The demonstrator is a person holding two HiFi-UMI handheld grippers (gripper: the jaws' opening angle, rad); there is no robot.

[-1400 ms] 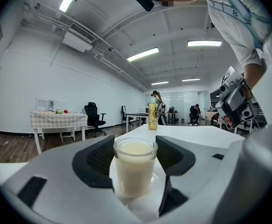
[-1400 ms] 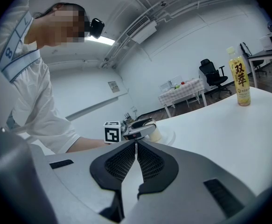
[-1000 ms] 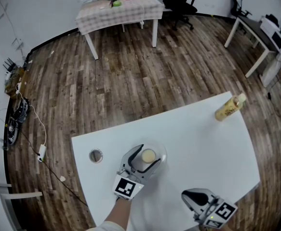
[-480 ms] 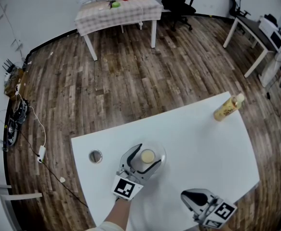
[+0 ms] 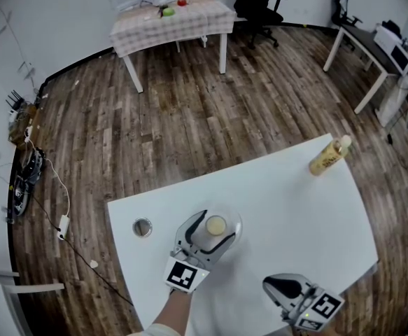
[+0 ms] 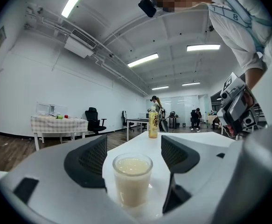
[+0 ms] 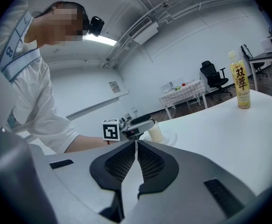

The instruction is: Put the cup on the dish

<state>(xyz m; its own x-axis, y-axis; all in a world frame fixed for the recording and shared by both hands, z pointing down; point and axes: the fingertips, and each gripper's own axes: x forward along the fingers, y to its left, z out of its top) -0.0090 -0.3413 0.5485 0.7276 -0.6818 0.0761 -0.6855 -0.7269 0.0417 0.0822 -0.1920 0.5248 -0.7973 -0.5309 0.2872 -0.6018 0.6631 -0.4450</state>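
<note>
A white tabletop (image 5: 294, 208) is seen, with a bottle (image 5: 328, 158) at its far right corner. Toward the front edge, left of centre, a clear dish (image 5: 236, 222) is set. It is faced by the left gripper (image 5: 215, 227), whose jaws have just been opening and are held wide apart (nothing is clamped). The right gripper (image 7: 136, 146), by the front right corner, is kept closed, empty and farther off. The cup (image 6: 132, 183) is stood upright on the dish, straight ahead between the left jaws and untouched by them. It is small, translucent and nearly filled with pale creamy liquid.
</note>
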